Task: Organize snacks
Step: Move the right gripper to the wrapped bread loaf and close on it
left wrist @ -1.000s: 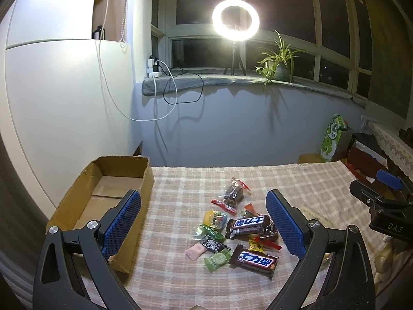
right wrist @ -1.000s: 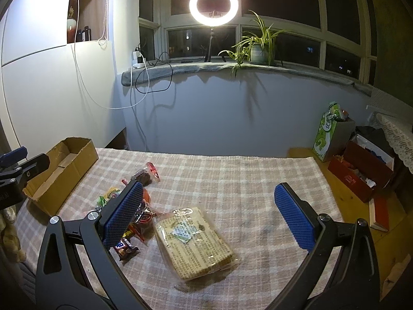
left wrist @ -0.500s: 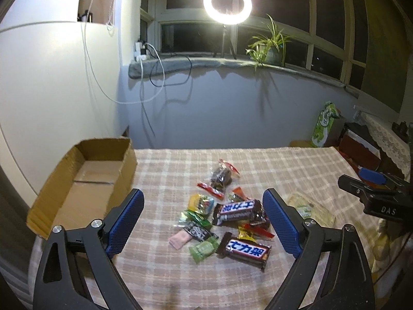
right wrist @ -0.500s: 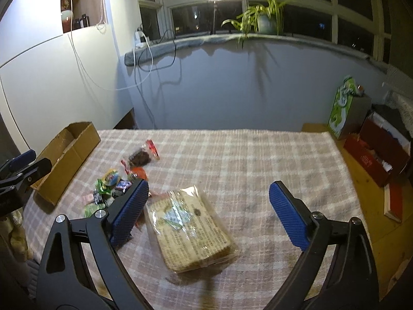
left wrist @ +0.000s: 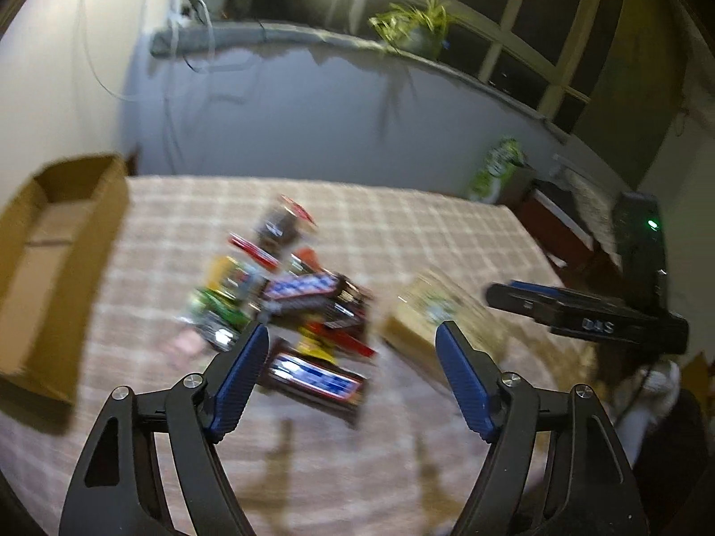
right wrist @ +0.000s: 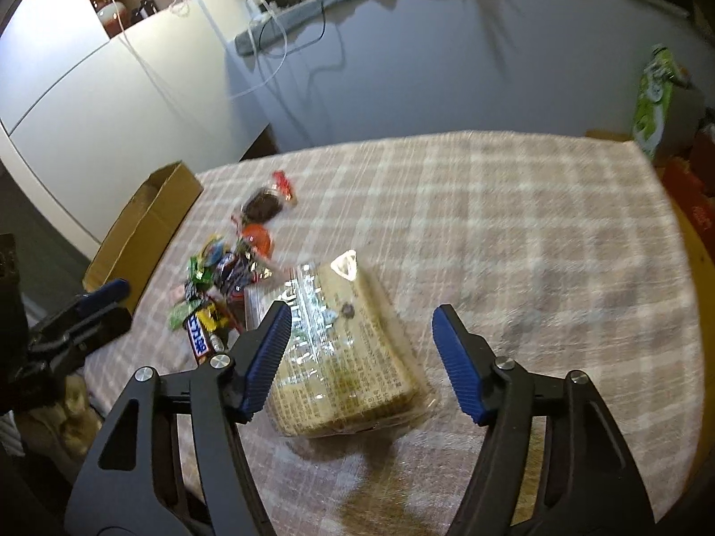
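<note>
A heap of small, bright-wrapped snack bars and candies (left wrist: 286,295) lies mid-table on the pink checked tablecloth (right wrist: 491,232). The left gripper (left wrist: 351,339) hangs above its near edge, jaws just narrowing, empty. Right of the heap, a clear-wrapped block of tan wafers (right wrist: 344,348) sits under the right gripper (right wrist: 359,317), likewise narrowing, not gripping. An open brown cardboard box (left wrist: 49,263) stands left of the heap.

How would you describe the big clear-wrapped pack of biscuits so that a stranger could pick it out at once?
Start at the checked tablecloth and find the heap of small bright sweets and chocolate bars. Just beside that heap, on the side away from the cardboard box, lies the pack of biscuits: one big, pale tan, flat block in shiny clear wrap, far larger than any neighbour.
</note>
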Tool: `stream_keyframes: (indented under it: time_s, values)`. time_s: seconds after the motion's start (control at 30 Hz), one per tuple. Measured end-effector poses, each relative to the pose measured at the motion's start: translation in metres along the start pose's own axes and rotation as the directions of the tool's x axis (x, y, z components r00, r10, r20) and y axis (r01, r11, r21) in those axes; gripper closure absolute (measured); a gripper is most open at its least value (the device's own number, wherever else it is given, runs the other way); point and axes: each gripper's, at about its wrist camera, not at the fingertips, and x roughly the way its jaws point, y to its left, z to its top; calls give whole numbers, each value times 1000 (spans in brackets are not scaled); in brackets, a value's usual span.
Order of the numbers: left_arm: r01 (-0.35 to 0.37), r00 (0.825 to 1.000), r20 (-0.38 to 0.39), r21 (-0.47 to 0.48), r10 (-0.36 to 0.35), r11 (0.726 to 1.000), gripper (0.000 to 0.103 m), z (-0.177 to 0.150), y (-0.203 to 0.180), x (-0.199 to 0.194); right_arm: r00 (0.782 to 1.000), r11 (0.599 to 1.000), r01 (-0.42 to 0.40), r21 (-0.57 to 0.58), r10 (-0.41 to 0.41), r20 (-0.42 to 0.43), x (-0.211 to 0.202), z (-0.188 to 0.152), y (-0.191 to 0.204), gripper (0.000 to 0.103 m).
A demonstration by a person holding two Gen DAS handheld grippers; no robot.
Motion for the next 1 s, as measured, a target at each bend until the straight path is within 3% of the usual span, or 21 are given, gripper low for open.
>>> stream_keyframes:
  time_s: [0.37,0.73,1.0]
  values:
    - [135,979,-154,-19,-137,991,28,-15,-31,38,987,995,-94,38,98,-124,26,6,-15,34]
    - [193,949,-242,-66,-203,979,28,-17,-40,70,957,977,-189,95,205,-205,45,8,-23,34]
    - [219,929,-283,-94,-237,971,28,-19,-40,86,938,968,-224,113,245,-245,48,6,-21,41]
